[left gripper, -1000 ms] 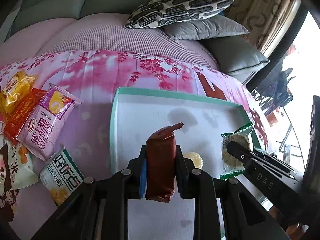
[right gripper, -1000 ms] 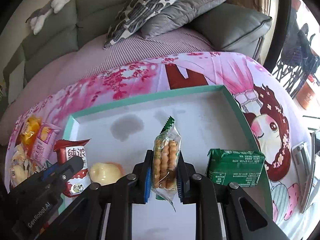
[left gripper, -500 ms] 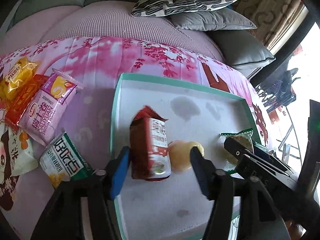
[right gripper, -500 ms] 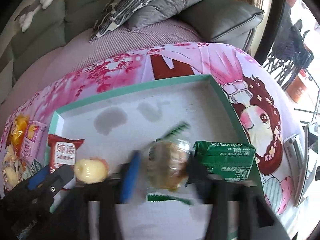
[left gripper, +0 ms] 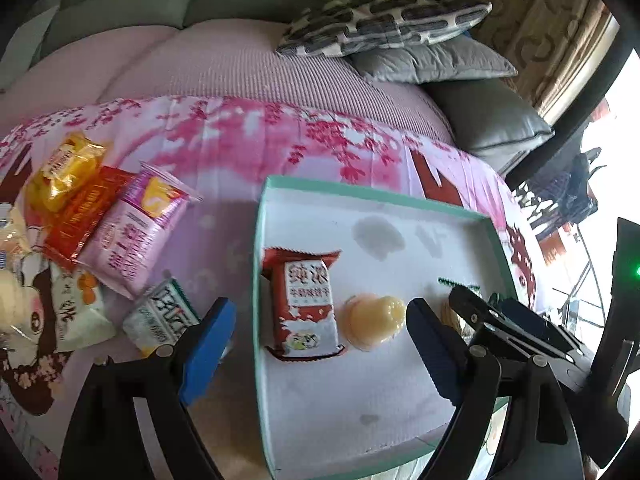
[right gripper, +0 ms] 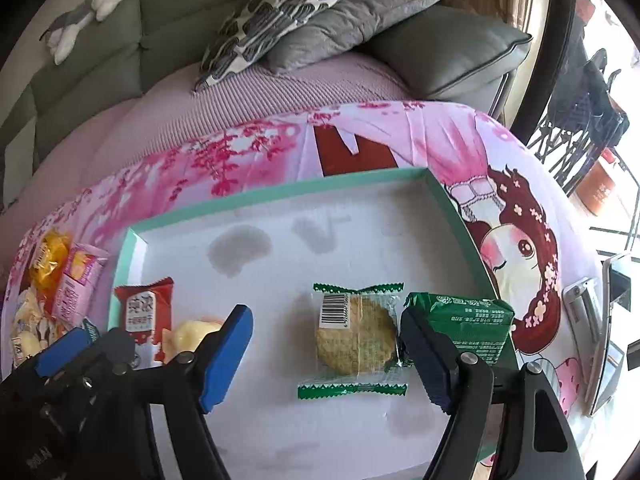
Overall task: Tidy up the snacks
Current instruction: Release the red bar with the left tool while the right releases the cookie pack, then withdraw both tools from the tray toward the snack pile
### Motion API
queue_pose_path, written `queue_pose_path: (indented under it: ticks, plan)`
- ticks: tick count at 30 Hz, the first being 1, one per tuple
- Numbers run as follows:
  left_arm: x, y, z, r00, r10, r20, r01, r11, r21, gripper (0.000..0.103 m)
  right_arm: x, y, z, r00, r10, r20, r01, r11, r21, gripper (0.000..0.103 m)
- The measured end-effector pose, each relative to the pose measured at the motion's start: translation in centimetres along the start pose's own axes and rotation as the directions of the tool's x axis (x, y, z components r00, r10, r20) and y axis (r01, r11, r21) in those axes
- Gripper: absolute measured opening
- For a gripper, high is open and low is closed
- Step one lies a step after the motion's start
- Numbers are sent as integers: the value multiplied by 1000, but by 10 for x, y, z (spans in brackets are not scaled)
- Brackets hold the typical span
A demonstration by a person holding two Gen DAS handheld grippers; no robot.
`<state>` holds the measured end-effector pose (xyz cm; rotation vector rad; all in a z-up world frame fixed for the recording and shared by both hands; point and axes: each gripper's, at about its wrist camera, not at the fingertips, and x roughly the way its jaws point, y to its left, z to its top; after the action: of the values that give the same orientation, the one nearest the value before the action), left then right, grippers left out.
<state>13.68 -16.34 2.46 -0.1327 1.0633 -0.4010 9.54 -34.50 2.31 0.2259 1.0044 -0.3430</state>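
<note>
A white tray with a teal rim [left gripper: 368, 195] [right gripper: 276, 192] lies on the pink cloth. In it, from left to right, lie a red milk-biscuit packet [left gripper: 306, 305] [right gripper: 144, 312], a pale yellow jelly cup [left gripper: 374, 319] [right gripper: 192, 333], a clear-wrapped round cracker with green ends [right gripper: 354, 338] and a green packet [right gripper: 464, 330]. My left gripper [left gripper: 320, 340] hovers over the red packet and jelly cup, jaws still opening, touching neither. My right gripper [right gripper: 326, 354] straddles the cracker, jaws also opening, pads off it.
Loose snacks lie left of the tray: a yellow bag [left gripper: 66, 170], a red packet [left gripper: 86, 210], a pink wafer pack [left gripper: 134, 232], a green-white bag [left gripper: 160, 320]. Sofa cushions [left gripper: 380, 20] sit behind. A metal object [right gripper: 588, 312] lies at the cloth's right edge.
Both grippers opened. The left let go of the red packet, which now lies flat in the tray. The right released the cracker, which lies flat beside the green packet.
</note>
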Motion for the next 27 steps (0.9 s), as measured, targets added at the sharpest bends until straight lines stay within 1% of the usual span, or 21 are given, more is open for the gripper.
queue_pose_path:
  ticks: [1,3,4,8,11,13,14,15,16,17,18,19,23,25,27]
  plan:
    - [-3,2,1,1000,7,8,-7,1000,-8,88,-2,0,0,1000,3,4,-3,1000,0,80]
    - [-9,9,2,999,44,29,-44,999,-32,89,-5,1,1,1000,7,10,-7,1000,-1,80]
    - [-11,13,3,996,79,37,-78,996,-44,89,-6,1,1,1000,7,12,-7,1000,-3,80]
    - [-15,32,4,977,210,39,-206,975,-81,90,-4,1,0,1000,7,2,-7,1000,-7,80]
    - [-13,45,3,965,260,24,-256,960,-112,90,-2,2,-1,1000,5,-11,-6,1000,-10,80]
    - [-11,52,0,960,278,13,-274,952,-136,91,-1,4,-2,1000,4,-17,-4,1000,-18,80]
    - [-11,57,-1,957,290,6,-285,947,-149,94,0,5,-2,1000,3,-18,-3,1000,-23,80]
    - [-10,59,-2,954,298,2,-294,943,-157,100,0,6,-2,1000,3,-20,-3,1000,-29,83]
    - [-10,62,-3,952,308,2,-303,938,-166,101,0,7,-2,1000,6,-21,-7,999,-33,88]
    - [-11,65,-4,948,318,6,-312,934,-173,101,0,8,-2,1000,9,-21,-10,999,-35,92]
    - [-12,66,-4,946,324,9,-318,932,-176,101,0,9,-3,1000,12,-18,-13,999,-39,100]
    - [-13,68,-5,944,331,15,-323,930,-177,102,-1,10,-3,1000,11,-12,-11,999,-44,103]
    - [-18,72,-5,944,328,43,-314,930,-189,103,-1,13,-5,1000,4,-2,-4,998,-60,103]
    - [-20,73,-4,948,311,64,-294,936,-193,103,0,13,-6,1000,12,-10,-13,998,-62,103]
    - [-23,73,-4,949,305,80,-286,939,-189,103,0,15,-6,999,25,-21,-26,998,-64,103]
